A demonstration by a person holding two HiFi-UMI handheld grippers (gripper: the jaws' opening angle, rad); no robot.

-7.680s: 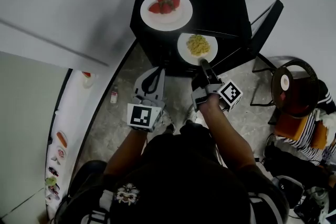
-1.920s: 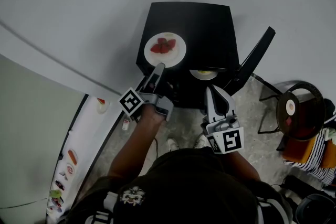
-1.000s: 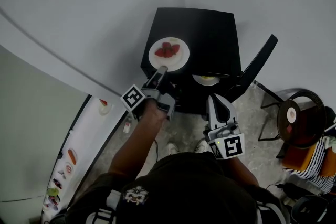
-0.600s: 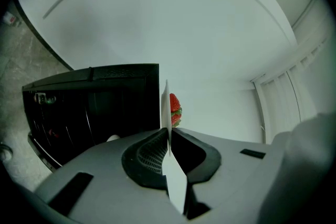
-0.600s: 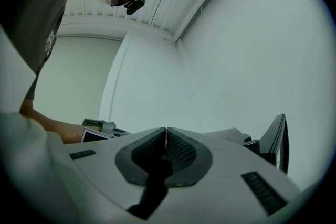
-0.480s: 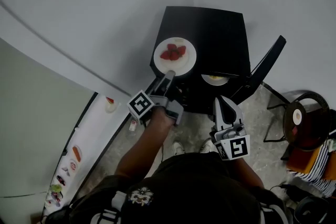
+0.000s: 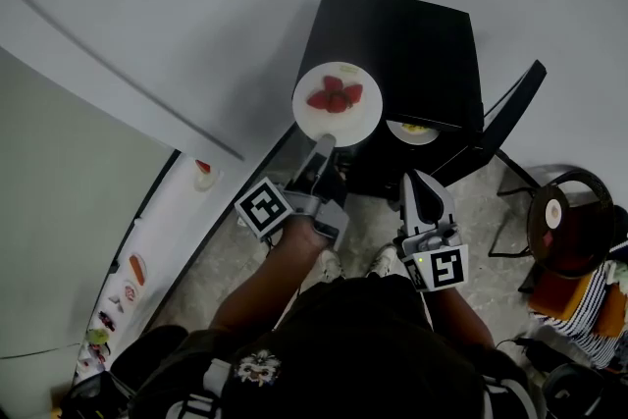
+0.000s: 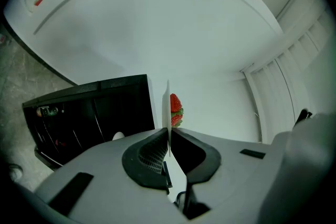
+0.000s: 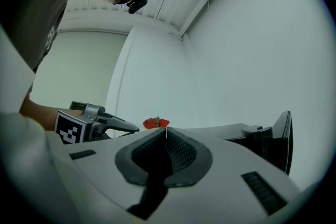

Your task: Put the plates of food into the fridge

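A white plate (image 7: 359,122) with strawberries (image 7: 336,98) hangs over the front left edge of the black table (image 7: 412,44). My left gripper (image 7: 325,144) is shut on its near rim; its jaws have just been closing with that rim between them. In the left gripper view the plate (image 8: 168,102) shows edge-on between the pads of the left gripper (image 8: 168,134), strawberries (image 8: 175,110) beyond. A second plate (image 7: 404,134) with yellow food lies lower, partly hidden under the tabletop. My right gripper (image 7: 413,180) is shut, holds nothing, and stays short of that plate. The right gripper (image 9: 166,132) faces the strawberries (image 9: 156,123).
An open fridge (image 7: 137,270) with food on its shelves stands at the lower left. A black chair (image 7: 505,108) leans by the table's right side. A person in striped clothes (image 7: 589,309) sits at the right beside a round brown stool (image 7: 556,211).
The left gripper has drawn the strawberry plate from the tabletop toward the table's front left edge and raised it. The right gripper has left the yellow-food plate it touched earlier and has drawn back.
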